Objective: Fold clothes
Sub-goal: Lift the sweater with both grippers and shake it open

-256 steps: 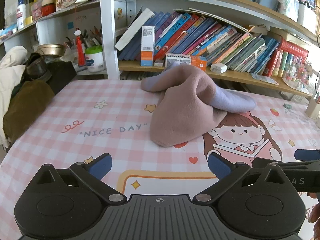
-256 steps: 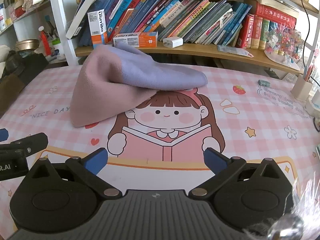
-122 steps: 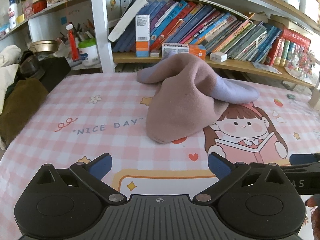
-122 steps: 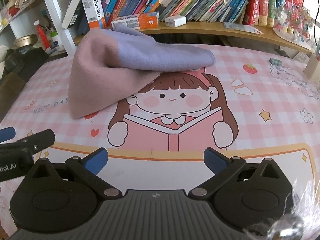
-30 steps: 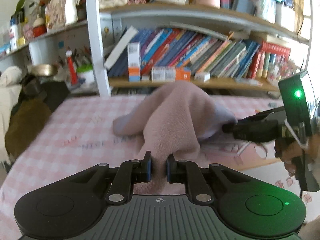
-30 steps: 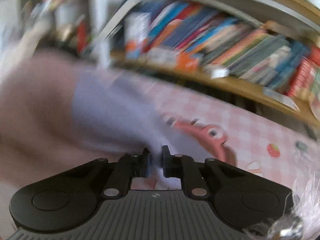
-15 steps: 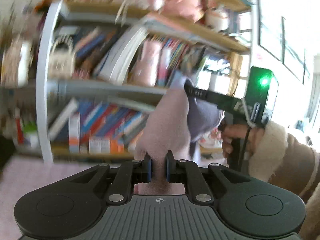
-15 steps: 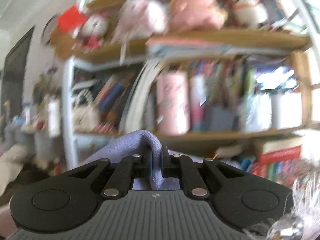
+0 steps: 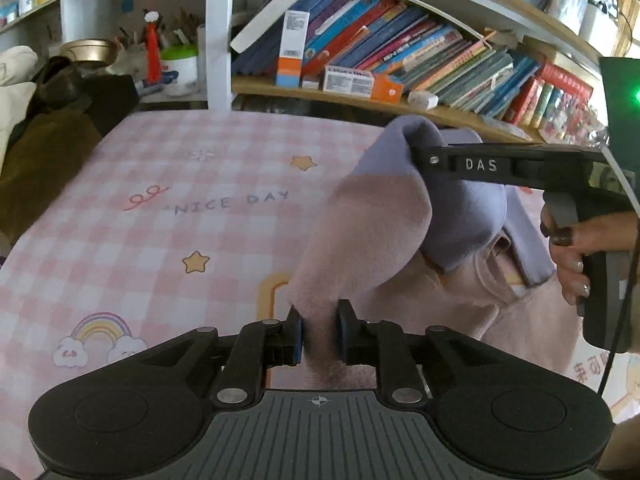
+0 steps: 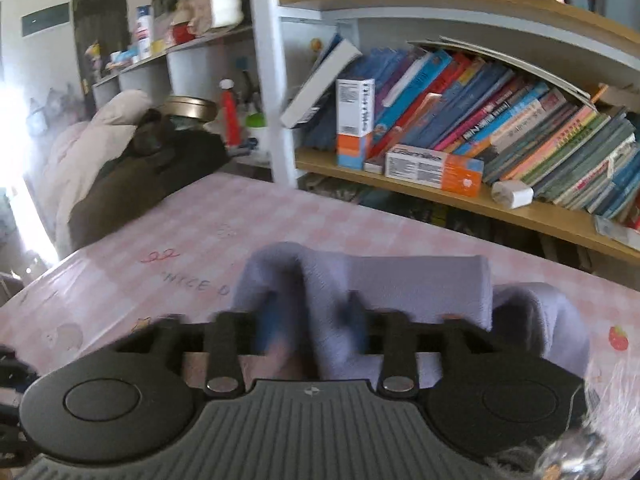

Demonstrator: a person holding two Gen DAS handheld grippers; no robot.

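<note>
A fleece garment, pink (image 9: 380, 232) with a lilac part (image 9: 472, 216), hangs bunched over the pink checked table mat (image 9: 160, 240). My left gripper (image 9: 320, 332) holds a pink fold that fills the narrow gap between its blue pads; its jaws are opening. My right gripper (image 9: 416, 152), held by a hand (image 9: 580, 248), reaches in from the right with lilac cloth draped over its tip. In the right wrist view the right gripper (image 10: 312, 328) is blurred. Its jaws are opening, and a lilac fold (image 10: 400, 284) lies loose between the parted fingers.
A shelf of slanting books (image 9: 400, 52) and small boxes (image 9: 348, 80) runs along the table's far edge. Dark and white clothes (image 9: 40, 140) are piled at the left edge. The mat (image 10: 240, 224) lies bare to the left of the garment.
Both grippers have come down from in front of the upper shelves to just above the table with the garment. The right jaws have sprung apart; the left jaws have widened slightly.
</note>
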